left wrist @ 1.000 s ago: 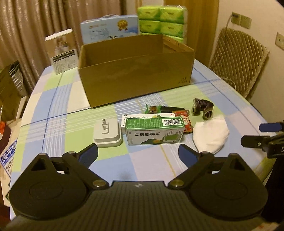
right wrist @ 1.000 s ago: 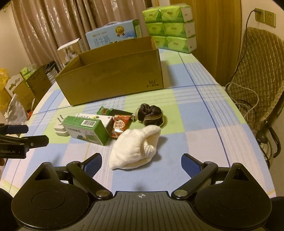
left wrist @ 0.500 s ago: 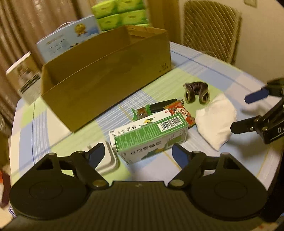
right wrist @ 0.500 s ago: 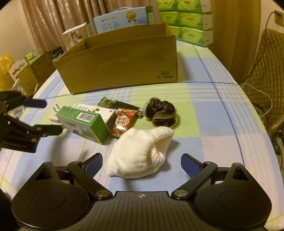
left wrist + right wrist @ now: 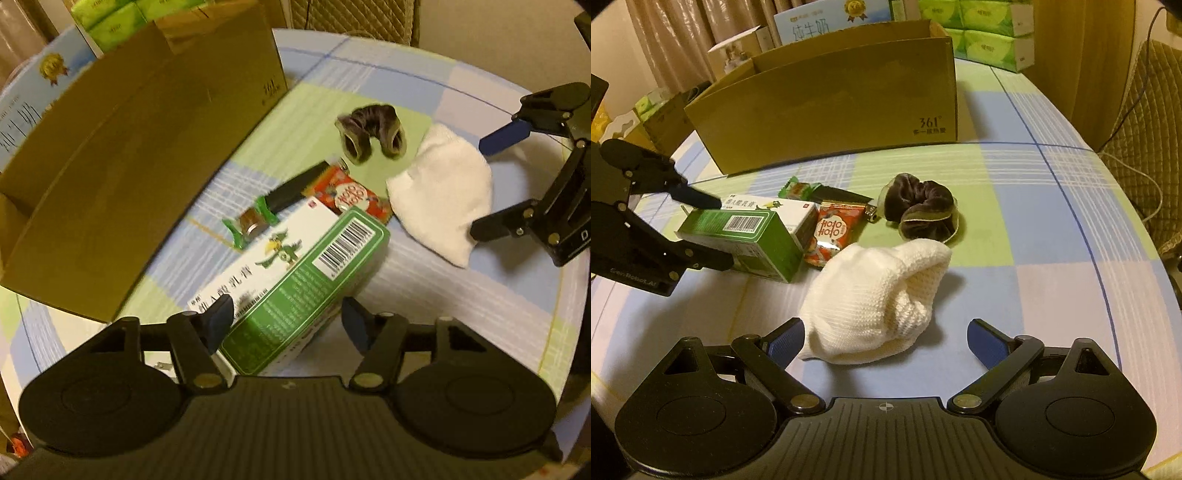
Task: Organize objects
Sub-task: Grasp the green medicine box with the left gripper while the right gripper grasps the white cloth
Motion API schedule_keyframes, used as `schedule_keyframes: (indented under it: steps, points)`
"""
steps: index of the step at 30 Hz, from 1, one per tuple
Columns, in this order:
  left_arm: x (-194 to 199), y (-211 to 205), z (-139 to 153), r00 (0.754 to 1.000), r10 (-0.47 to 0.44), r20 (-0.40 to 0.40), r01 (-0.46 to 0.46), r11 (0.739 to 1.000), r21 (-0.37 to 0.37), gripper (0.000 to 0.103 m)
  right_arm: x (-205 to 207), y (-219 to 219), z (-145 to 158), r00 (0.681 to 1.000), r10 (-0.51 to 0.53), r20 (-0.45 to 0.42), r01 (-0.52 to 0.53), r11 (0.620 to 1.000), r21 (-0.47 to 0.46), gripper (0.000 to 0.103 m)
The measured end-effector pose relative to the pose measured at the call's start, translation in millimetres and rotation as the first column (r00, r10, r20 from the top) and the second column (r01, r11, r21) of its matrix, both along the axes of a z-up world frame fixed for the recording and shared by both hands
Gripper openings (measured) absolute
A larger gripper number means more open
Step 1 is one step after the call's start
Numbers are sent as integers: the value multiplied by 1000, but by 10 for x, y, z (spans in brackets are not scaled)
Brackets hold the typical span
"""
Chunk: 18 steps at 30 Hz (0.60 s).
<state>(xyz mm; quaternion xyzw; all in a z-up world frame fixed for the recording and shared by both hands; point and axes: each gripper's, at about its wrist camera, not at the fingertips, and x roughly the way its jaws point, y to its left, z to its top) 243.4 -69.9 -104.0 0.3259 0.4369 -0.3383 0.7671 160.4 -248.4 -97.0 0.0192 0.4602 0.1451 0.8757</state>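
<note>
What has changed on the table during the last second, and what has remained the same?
The left tool came down, rolled and narrowed around the green box; whether it grips yet is unclear. The right tool sank toward the white knitted cloth, open, not gripping it. The green box, white cloth, snack packet, dark scrunchie and cardboard box stayed in place.

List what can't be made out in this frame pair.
- Cardboard box contents: both views, near wall hides the inside.
- White charger: left wrist, left hand-held gripper covers it; right wrist, green box hides it.
- Grip on the green box: blurred, contact unclear.
</note>
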Motion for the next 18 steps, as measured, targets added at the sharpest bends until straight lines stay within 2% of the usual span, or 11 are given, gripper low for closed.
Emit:
schedule_keyframes:
  steps: [1, 3, 6, 8, 11, 13, 14, 18]
  points:
    - [-9, -3, 8, 1000, 7, -17, -7, 1000, 1, 49, -1, -4, 5, 1000, -3, 4, 3, 1000, 1, 93]
    - [-31, 10, 38, 996, 46, -70, -47, 999, -23, 35, 3, -18, 8, 1000, -10, 10, 10, 1000, 8, 93]
    - [-78, 55, 69, 979, 130, -154, -144, 986, -82, 26, 12, -31, 18, 999, -21, 30, 21, 1000, 20, 90]
    - [-134, 66, 71, 967, 178, -182, -200, 973, -114, 25, 26, -21, 9, 999, -20, 35, 19, 999, 28, 84]
    - [-220, 32, 60, 963, 220, -153, -243, 959, -149, 25, 53, 21, -29, 999, -9, 39, 8, 999, 36, 79]
    - [-244, 1, 48, 960, 249, -127, -268, 949, -166, 25, 79, 45, -63, 999, -6, 40, 4, 999, 42, 72]
    - [-251, -14, 41, 959, 259, -114, -276, 945, -174, 25, 85, 61, -76, 999, -1, 40, 0, 999, 41, 63]
    - [-243, -83, 14, 959, 272, -83, -283, 943, -175, 25, 51, 114, -49, 999, 13, 52, -14, 1000, 9, 43]
